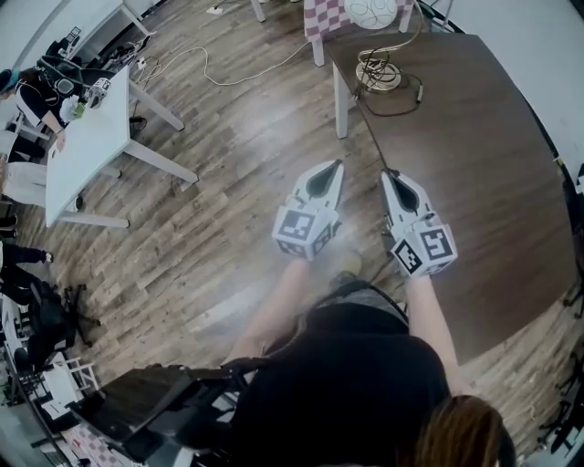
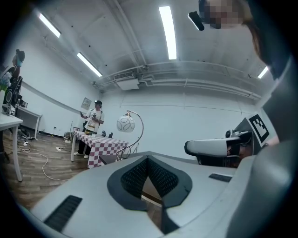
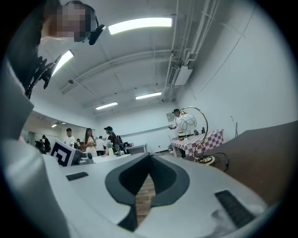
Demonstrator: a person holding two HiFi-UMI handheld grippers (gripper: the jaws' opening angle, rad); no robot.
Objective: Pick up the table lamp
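Here, both tongs are held level and side by side off the left edge of the dark table [image 1: 484, 164], each with its jaws closed together on nothing: left gripper [image 1: 335, 167], right gripper [image 1: 387, 174]. The table lamp [image 1: 377, 77] stands at the far end of that table, well apart from both grippers; its round base rests on the tabletop, an arched metal stem rises from it, and a patterned globe shade hangs from the arch. A dark cord [image 1: 401, 102] loops on the table beside the base.

The step in hand appears to be the approach. To do it well, the jaws should part before they arrive, and one gripper would likely take the thin stem low, near the base, where the lamp is least likely to tip. The cord should lie slack before any lift.

The table is smooth, brown and otherwise bare. Beyond its far end stands a checked-cloth table [image 1: 325, 16]; well off its left side, across the wood-plank floor [image 1: 228, 191], a white table [image 1: 87, 146] stands with people near it.
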